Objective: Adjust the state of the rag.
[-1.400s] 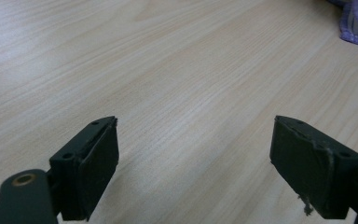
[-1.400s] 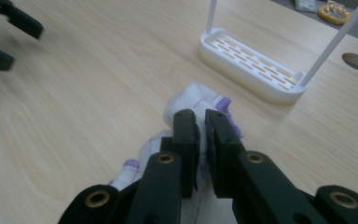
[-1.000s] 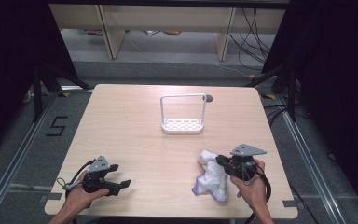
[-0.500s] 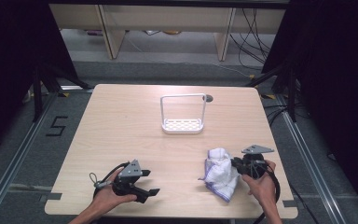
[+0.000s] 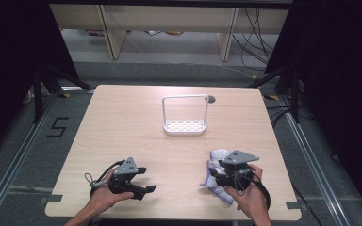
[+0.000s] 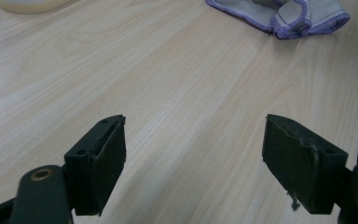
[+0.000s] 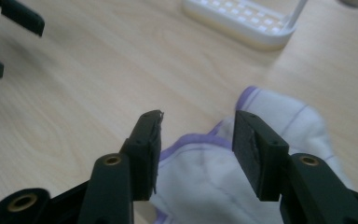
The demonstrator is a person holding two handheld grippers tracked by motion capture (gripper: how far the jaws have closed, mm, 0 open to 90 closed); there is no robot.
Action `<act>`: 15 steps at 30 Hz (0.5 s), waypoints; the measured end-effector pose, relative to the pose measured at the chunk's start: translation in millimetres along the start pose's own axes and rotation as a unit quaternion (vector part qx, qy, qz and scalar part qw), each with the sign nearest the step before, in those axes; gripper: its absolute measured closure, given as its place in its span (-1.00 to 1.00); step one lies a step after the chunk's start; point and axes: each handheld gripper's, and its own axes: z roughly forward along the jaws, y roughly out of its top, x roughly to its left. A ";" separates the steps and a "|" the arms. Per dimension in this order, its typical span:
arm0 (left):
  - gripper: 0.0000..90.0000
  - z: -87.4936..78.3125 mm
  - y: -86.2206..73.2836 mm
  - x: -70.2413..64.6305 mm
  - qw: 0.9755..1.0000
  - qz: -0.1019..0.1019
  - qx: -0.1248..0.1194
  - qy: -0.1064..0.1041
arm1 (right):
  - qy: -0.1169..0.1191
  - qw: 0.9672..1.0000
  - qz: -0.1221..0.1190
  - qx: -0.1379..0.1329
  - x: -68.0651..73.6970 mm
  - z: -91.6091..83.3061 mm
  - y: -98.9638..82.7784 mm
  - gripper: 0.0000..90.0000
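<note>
1. Right claw (image 5: 215, 175) sits low over the white cloth with purple edging (image 5: 215, 162), jaws parted and just been opening, cloth lying beneath and between them, pads not pressing it.
2. The cloth is crumpled on the wooden surface (image 5: 136, 127), near its front right edge.
3. Left claw (image 5: 145, 179) hovers at front left, jaws spread wide over bare wood, nothing between them.
4. A white rack (image 5: 185, 126) stands upright mid-surface, well apart from both.

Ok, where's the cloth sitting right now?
In the high view the white cloth with purple trim lies crumpled on the table's near right part, under the right gripper, nearer than the white rack.
</note>
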 end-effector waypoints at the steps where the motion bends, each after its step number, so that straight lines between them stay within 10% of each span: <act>1: -0.53 0.0 0.0 0.0 1.000 0.000 0.000 0.000 | 0.000 1.000 0.000 0.000 0.0 0.0 0.0 0.14; 5: -0.53 0.3 -0.5 1.3 1.000 -0.011 0.002 0.001 | -0.010 0.999 -0.024 0.033 6.2 19.9 -6.7 0.16; 8: -0.54 4.5 0.5 -0.6 1.000 -0.009 0.004 -0.007 | -0.022 0.995 -0.074 0.056 1.8 30.8 -10.6 0.83; 15: -0.54 10.6 4.0 -2.7 1.000 -0.011 0.004 -0.015 | -0.041 0.996 -0.073 -0.006 -12.1 -11.9 -1.8 0.92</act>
